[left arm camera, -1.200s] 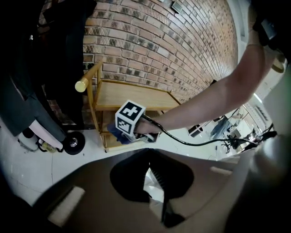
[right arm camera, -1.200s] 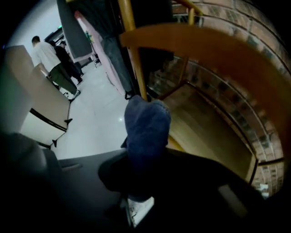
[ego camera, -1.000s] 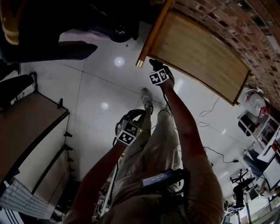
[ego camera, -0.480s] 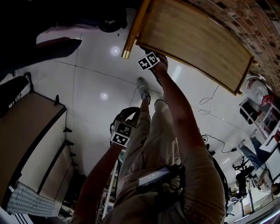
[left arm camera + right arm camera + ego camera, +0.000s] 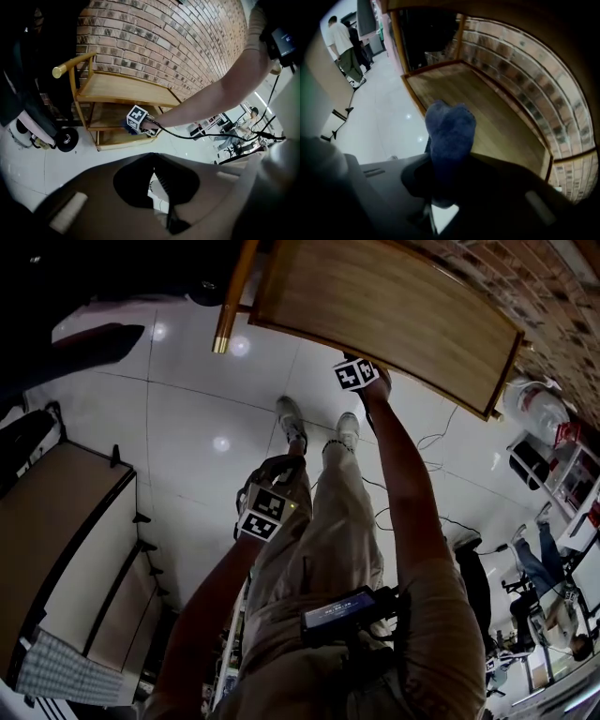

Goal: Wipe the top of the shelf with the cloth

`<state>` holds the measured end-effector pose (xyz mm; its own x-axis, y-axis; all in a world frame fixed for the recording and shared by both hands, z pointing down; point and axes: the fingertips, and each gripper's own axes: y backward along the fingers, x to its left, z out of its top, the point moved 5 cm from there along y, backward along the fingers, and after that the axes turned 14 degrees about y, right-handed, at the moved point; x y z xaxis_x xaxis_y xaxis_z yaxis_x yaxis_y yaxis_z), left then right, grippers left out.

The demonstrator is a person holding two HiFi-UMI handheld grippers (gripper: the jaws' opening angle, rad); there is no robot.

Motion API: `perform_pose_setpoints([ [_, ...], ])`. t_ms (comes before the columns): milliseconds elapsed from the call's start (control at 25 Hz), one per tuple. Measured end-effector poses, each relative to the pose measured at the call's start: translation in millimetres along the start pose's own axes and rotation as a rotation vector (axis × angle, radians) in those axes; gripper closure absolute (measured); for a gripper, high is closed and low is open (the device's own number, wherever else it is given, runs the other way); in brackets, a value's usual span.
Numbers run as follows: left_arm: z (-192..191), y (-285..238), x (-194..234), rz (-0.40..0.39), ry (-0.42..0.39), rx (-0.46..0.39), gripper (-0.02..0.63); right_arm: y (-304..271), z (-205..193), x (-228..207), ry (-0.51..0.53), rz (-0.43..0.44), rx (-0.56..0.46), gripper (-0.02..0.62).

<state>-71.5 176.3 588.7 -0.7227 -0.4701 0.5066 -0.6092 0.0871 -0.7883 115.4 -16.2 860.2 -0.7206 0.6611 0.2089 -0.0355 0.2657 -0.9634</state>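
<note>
Since a second ago my right claw (image 5: 356,371) has slid along the front edge of the shelf (image 5: 394,306), away from the corner post (image 5: 232,296) toward mid-span. I read that as a wipe stroke under way.

It is clamped on the blue cloth (image 5: 450,133), held at the near edge of the top board; contact not confirmable.

Left claw (image 5: 266,514) — jaws together, nothing in them, low by my leg.

Count — one cloth, one shelf of three tiers, two claws.

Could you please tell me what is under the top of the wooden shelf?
Two lower wooden boards, bare where they show. The right gripper and the person's arm cover part of them, so anything there is hidden.
</note>
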Motion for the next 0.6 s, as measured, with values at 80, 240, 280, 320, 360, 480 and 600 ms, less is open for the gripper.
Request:
perform_pose_setpoints([
  [80,1.1,-9.2,-11.8,-0.007,-0.018,0.005,0.603,-1.6,-34.2,-12.0,0.009,-0.002,0.008,0.509],
  [240,0.7,-28.4,-35.4,-0.029,-0.046,0.033,0.603,1.9,-97.5,-33.4,0.098,-0.042,0.008,0.510],
  [280,1.1,-33.8,-40.8,-0.034,-0.052,0.040,0.603,3.3,-113.9,-40.0,0.105,-0.053,0.015,0.510],
  [320,2.1,-39.4,-45.8,-0.039,-0.059,0.046,0.603,4.2,-129.9,-47.1,0.103,-0.062,0.023,0.511],
  [360,3.3,-45.1,-50.4,-0.043,-0.067,0.052,0.603,4.9,-144.8,-54.1,0.094,-0.070,0.029,0.511],
  [480,7.8,-60.6,-63.0,-0.050,-0.093,0.068,0.603,7.0,-185.8,-71.3,0.075,-0.096,0.045,0.511],
  [600,14.2,-73.2,-75.0,-0.060,-0.112,0.078,0.603,9.0,-224.6,-84.4,0.071,-0.131,0.071,0.510],
])
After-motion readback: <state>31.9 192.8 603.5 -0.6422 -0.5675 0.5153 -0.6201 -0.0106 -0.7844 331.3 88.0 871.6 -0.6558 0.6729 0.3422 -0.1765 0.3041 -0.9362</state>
